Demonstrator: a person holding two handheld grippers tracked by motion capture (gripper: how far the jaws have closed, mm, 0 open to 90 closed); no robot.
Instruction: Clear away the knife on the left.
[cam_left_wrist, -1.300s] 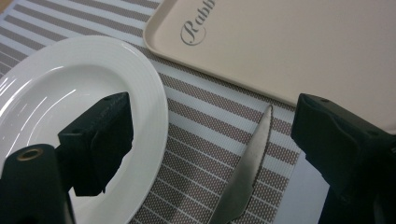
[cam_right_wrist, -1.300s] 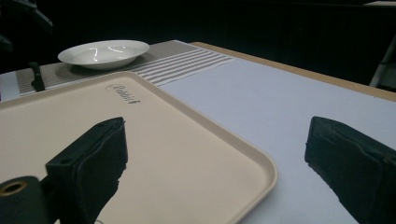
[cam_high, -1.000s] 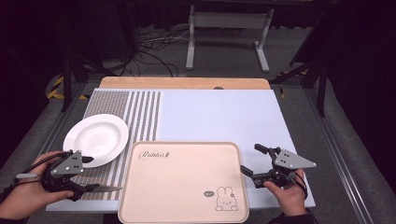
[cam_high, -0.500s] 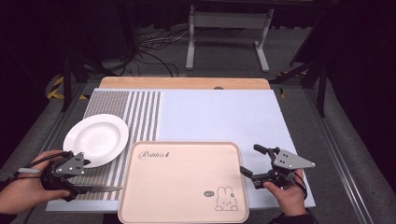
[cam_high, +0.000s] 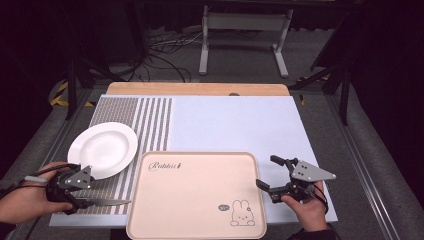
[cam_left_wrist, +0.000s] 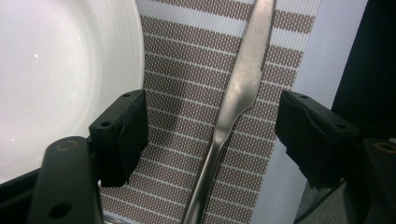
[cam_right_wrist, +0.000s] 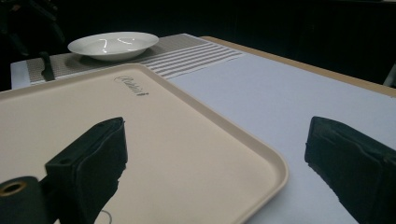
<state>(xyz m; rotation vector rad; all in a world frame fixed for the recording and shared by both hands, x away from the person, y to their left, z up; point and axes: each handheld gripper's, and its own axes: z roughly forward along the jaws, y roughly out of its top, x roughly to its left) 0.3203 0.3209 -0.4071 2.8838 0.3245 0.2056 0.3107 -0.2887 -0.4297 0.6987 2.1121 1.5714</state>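
A metal table knife (cam_left_wrist: 238, 88) lies on the striped placemat (cam_left_wrist: 187, 107), between the jaws of my left gripper (cam_left_wrist: 210, 135). The jaws have just been closing, but both pads stand clear of the knife, so the gripper is open. From above, that gripper (cam_high: 82, 197) sits at the table's near left corner, with the knife (cam_high: 110, 202) pointing right toward the tray. A white plate (cam_high: 102, 149) rests just behind it. My right gripper (cam_high: 266, 171) is open and empty at the right rim of the beige rabbit tray (cam_high: 195, 195). Its own view looks across the tray (cam_right_wrist: 140, 121).
The striped placemat (cam_high: 150, 120) covers the table's left part and a pale blue mat (cam_high: 235, 125) covers the rest. The plate (cam_right_wrist: 112, 45) sits far off in the right gripper view. A metal stand (cam_high: 245, 30) and cables lie on the floor beyond the table.
The left hand has shifted slightly around the knife. The right gripper, the plate and the tray have kept still.
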